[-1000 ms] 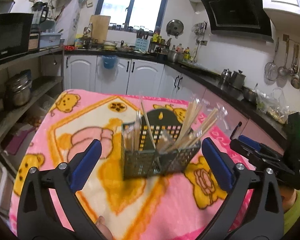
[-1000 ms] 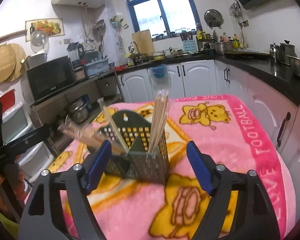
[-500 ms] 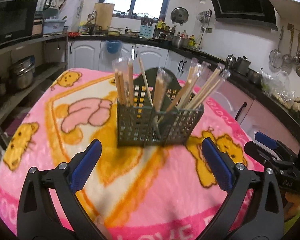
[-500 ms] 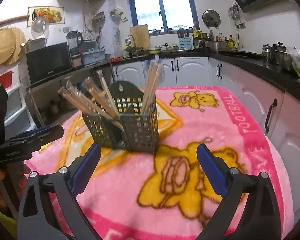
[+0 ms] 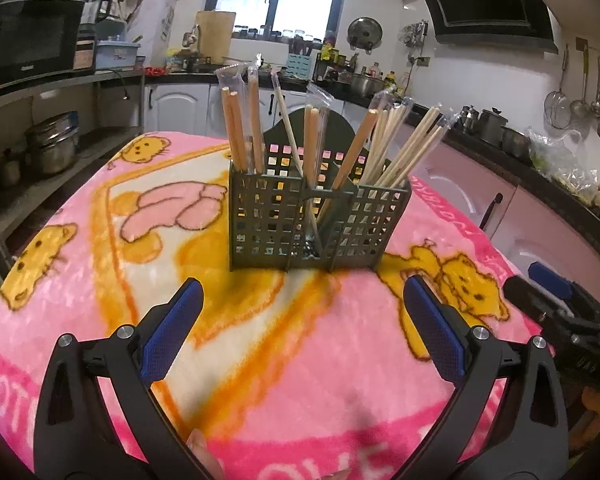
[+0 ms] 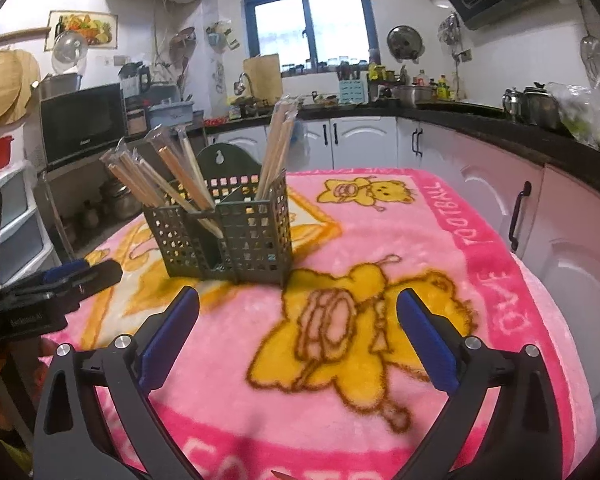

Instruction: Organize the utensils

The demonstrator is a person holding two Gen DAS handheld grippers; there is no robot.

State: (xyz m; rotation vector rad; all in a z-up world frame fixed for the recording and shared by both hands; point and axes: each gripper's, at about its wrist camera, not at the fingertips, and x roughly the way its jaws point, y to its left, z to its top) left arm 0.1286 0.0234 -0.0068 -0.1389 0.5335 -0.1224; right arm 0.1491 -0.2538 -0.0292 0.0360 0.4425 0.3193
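A dark green perforated utensil caddy (image 5: 312, 224) stands upright on a pink cartoon blanket (image 5: 260, 340). It also shows in the right wrist view (image 6: 228, 240). Several pairs of wrapped wooden chopsticks (image 5: 240, 124) stand in its compartments, some leaning right (image 5: 412, 144). They lean left in the right wrist view (image 6: 156, 176). My left gripper (image 5: 302, 336) is open and empty, a short way in front of the caddy. My right gripper (image 6: 298, 336) is open and empty, in front of the caddy's right corner. The right gripper also shows in the left wrist view (image 5: 560, 316), and the left gripper in the right wrist view (image 6: 60, 284).
The blanket covers a table with edges at left and front. Kitchen cabinets (image 6: 364, 140) and a dark counter (image 5: 520, 168) run behind and to the right. Shelves with a microwave (image 5: 32, 48) and pots (image 5: 52, 148) stand at left.
Both grippers have pulled back and dropped lower from the caddy, so it looks farther away. The caddy and chopsticks stay put.
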